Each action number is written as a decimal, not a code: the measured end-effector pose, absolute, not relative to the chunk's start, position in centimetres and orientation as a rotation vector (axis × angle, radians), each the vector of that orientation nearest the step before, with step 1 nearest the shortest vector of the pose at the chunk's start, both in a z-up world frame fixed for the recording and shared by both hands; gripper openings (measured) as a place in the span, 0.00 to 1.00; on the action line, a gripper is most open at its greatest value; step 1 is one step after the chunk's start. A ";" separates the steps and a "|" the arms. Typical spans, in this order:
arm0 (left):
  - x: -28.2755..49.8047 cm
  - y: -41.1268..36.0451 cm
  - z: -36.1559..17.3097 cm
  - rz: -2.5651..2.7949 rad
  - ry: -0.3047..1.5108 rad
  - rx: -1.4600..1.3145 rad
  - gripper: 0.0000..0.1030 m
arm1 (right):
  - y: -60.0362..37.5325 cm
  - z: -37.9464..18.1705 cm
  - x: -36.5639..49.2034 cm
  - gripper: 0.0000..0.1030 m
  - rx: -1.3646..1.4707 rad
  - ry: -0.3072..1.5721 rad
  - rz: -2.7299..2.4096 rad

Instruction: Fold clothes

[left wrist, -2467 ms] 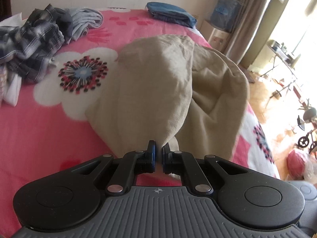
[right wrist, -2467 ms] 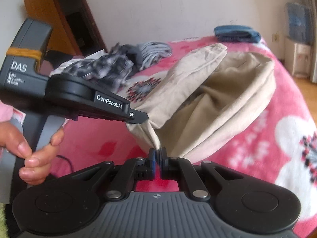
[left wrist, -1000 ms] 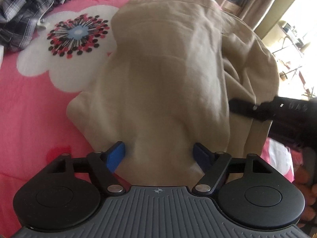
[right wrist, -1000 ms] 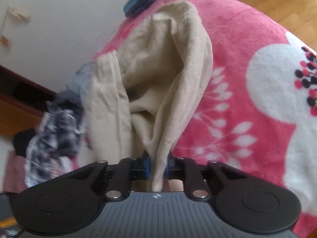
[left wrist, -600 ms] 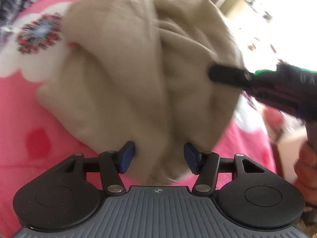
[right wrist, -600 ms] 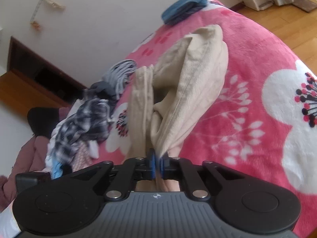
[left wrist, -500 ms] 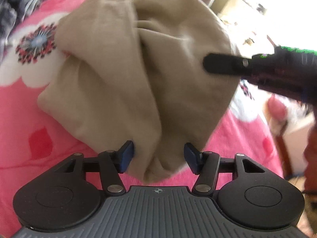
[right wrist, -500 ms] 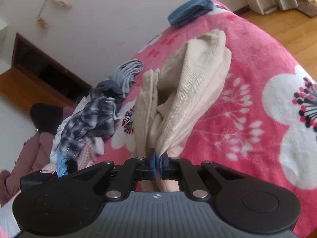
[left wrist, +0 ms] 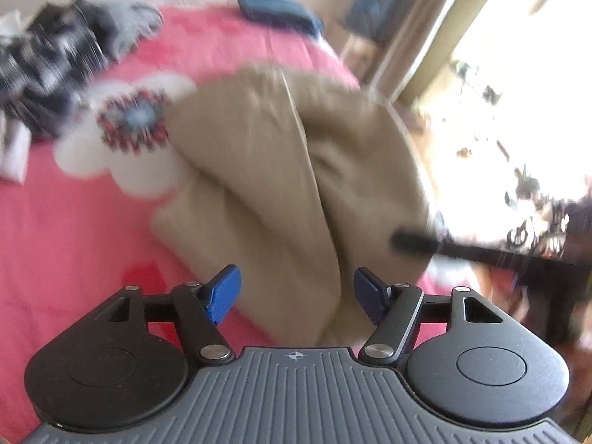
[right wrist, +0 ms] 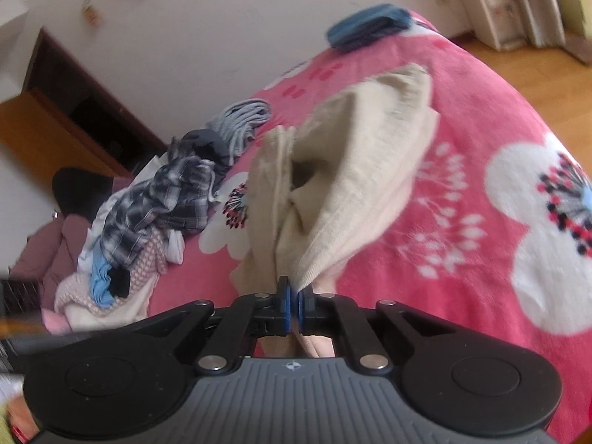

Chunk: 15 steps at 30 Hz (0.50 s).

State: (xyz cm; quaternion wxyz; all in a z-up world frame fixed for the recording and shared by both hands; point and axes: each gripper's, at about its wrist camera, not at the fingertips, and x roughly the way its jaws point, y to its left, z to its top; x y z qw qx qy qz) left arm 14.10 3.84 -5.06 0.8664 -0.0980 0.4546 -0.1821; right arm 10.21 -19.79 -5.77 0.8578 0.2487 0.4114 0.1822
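Since earlier, my left gripper (left wrist: 296, 292) has just reopened, beige cotton trousers (left wrist: 281, 170) loose between its jaws; right gripper (right wrist: 294, 309) clamps their edge. Mid-fold; next I regrip left.

Pink floral blanket (right wrist: 481, 155), wooden floor (right wrist: 547, 63)

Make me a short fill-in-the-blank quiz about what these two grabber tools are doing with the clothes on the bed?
1. The right gripper is shut on the ____ garment.
2. The left gripper has its jaws ____.
3. The bed cover is ____ with white flowers.
4. A folded ____ garment lies near the wall.

Missing words: beige; open; pink; blue
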 end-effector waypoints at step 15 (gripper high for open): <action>21.1 -6.9 -6.7 -0.437 0.953 0.270 0.70 | -6.1 -8.9 7.4 0.15 -0.041 0.882 0.530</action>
